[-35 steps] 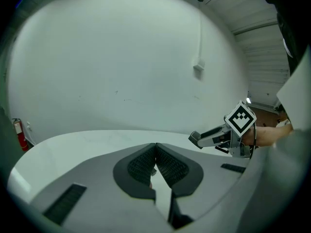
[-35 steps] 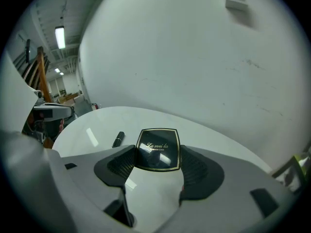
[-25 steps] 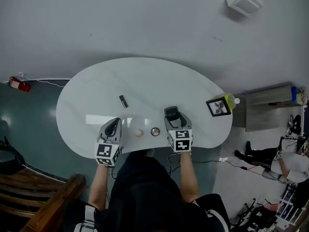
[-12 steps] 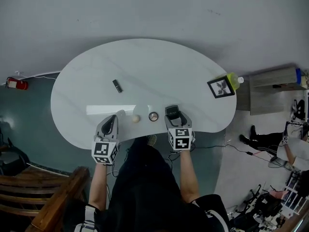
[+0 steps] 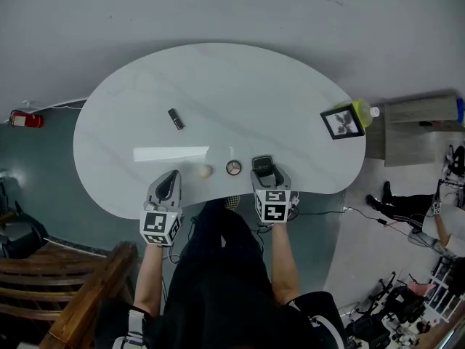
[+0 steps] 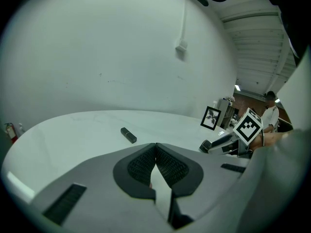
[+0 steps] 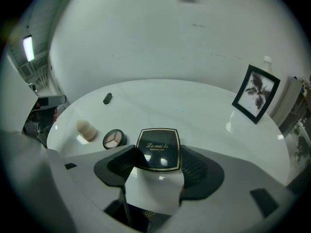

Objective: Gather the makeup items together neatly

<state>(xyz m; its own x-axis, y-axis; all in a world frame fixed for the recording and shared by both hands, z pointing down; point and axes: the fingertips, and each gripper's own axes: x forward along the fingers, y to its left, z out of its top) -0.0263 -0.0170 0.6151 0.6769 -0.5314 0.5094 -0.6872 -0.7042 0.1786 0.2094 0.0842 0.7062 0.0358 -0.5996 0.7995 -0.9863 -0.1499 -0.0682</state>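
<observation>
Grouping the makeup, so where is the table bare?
Bare: the wide middle of the table, between the black tube and picture frame. Crowded: near edge, with sponge, round compact, powder compact.

Glossy smooth white tabletop [image 5: 240,86] with faint marble-like veins, shiny black powder compact [image 7: 158,149], matt ribbed dark pads [image 6: 140,165], grey matt plastic left claw [image 6: 155,147]

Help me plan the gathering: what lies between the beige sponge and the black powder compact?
A small round compact lies between the sponge and the powder compact, apart from both; the head view shows it.
</observation>
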